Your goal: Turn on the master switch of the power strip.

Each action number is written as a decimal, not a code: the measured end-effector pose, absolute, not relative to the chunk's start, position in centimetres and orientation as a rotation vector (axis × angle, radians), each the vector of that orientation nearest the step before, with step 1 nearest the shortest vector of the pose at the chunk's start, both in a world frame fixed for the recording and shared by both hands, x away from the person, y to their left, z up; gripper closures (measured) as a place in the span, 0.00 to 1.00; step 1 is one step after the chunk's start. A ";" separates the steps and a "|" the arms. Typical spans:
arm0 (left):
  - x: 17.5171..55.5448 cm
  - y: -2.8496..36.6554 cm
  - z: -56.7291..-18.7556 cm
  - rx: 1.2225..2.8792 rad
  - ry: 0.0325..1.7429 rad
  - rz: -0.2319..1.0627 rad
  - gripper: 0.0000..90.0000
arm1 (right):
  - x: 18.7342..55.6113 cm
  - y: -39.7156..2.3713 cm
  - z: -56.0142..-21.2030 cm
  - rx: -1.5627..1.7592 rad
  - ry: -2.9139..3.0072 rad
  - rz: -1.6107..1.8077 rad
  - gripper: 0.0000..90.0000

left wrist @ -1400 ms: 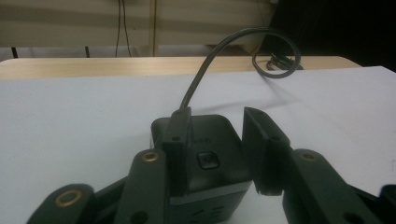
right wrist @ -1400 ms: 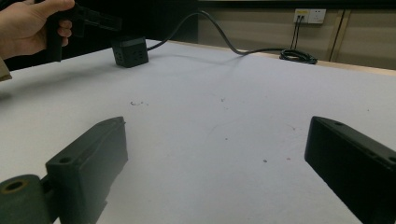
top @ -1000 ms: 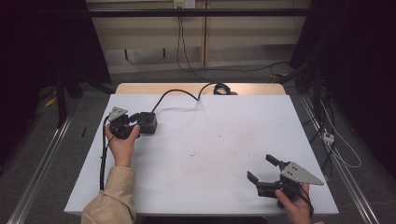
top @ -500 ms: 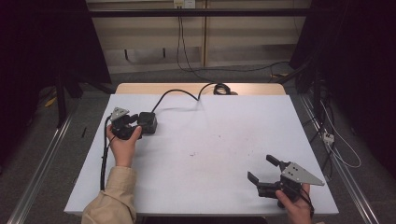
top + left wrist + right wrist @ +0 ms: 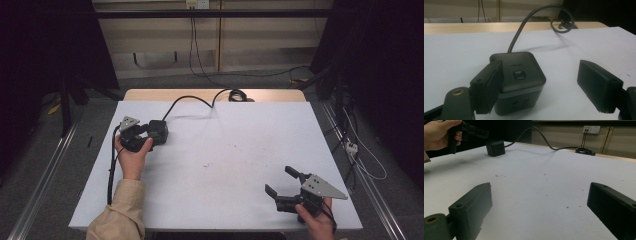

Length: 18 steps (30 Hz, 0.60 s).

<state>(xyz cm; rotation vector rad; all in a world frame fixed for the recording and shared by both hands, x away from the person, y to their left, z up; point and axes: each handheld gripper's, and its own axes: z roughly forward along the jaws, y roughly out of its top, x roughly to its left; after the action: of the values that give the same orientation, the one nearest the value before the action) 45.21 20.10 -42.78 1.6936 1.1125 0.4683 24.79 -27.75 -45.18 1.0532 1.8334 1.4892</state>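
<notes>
Two claws work over the white counter [image 5: 215, 165], one in each hand. The left claw [image 5: 541, 86] sits at the counter's left side, near the far edge, around a dark grey cube-shaped power socket [image 5: 520, 80]. Its jaws have just been opening: in the left gripper view one jaw lies against the cube's side, while the other stands well apart from it with bare counter between, so the pads no longer press on the cube. The cube rests flat on the counter, a small square button on its top face and a pale band round its body. Its black cable [image 5: 192, 100] runs from the back of the cube toward the far edge, where it ends in a coil [image 5: 236, 95]. The right claw [image 5: 287, 182] is held at the near right corner, well apart from the cube, its jaws spread wide with nothing between them, pointing across the counter toward the socket.
</notes>
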 end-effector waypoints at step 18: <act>43.1 20.9 -42.3 1.670 1.078 0.441 0.13 | 24.7 -27.7 -45.1 1.038 1.838 1.488 0.06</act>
<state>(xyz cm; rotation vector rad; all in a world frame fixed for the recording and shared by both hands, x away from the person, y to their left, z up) 43.10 20.89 -42.25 1.6698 1.0782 0.4414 24.68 -27.75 -45.07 1.0380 1.8377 1.4880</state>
